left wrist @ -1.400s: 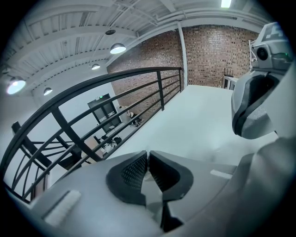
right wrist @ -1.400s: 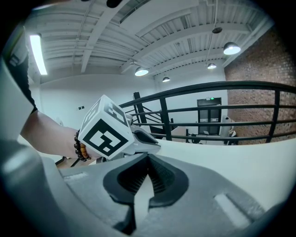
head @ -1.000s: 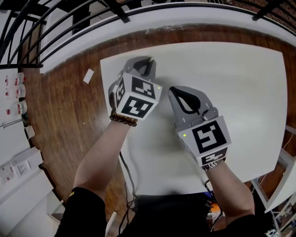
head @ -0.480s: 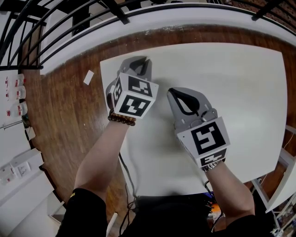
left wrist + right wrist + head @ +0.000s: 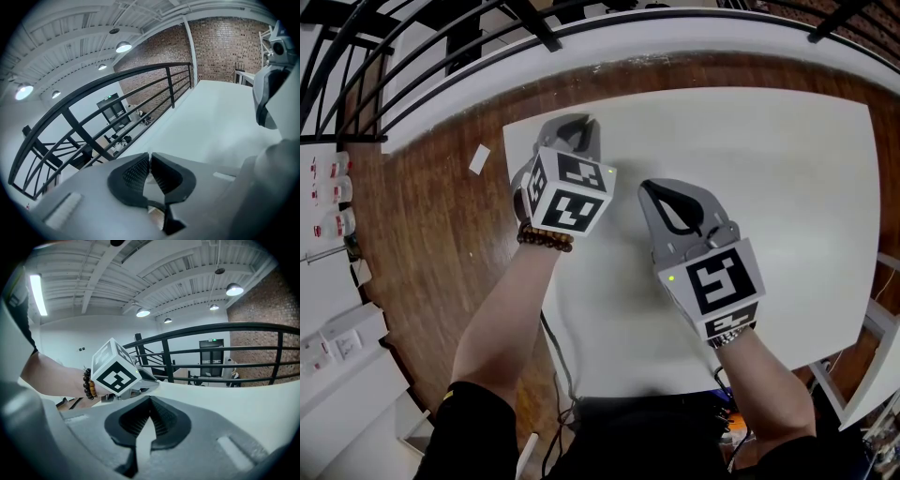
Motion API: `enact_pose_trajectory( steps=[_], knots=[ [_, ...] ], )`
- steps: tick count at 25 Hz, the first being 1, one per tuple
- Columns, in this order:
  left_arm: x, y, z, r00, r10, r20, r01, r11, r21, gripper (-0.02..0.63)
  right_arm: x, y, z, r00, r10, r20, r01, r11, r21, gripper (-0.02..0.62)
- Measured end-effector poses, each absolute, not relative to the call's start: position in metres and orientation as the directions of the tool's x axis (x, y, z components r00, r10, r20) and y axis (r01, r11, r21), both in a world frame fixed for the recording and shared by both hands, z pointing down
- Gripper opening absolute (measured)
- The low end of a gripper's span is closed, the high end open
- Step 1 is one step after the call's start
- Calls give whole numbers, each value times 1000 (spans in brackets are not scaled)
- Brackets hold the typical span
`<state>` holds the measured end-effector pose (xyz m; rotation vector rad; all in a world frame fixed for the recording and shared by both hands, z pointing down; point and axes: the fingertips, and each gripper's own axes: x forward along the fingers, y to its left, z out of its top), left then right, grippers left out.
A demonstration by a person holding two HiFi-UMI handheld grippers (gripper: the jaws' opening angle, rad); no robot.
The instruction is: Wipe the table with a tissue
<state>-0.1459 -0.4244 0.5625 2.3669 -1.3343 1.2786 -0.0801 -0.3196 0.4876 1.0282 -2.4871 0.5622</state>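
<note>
From the head view I see my left claw (image 5: 589, 122) near the far left corner of the white worktop (image 5: 787, 187) and my right claw (image 5: 647, 185) over its middle. Only the left gripper view shows a brick wall (image 5: 225, 42). Only the right gripper view shows the left marker cube (image 5: 115, 373) and the bead bracelet (image 5: 88, 383) from the side. Each gripper view shows its own jaws pressed tip to tip, with nothing I can see between them. I cannot make out the tissue in any view; the left claw's body hides the worktop beneath it. I count two claws, one bracelet, and one white scrap (image 5: 478, 156) on the wooden floor (image 5: 431, 244).
</note>
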Motion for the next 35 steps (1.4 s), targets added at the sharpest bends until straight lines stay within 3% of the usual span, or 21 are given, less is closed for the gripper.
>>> enact_pose_trajectory(
  steps=[15, 35],
  knots=[
    [-167, -436, 567, 160, -694, 702, -752, -546, -369, 32, -78, -322, 484, -646, -586, 489, -737, 645, -201, -9],
    [-169, -374, 482, 140, -778, 613, -789, -462, -406, 32, -51, -258, 423, -636, -615, 465, -742, 652, -153, -9]
  ],
)
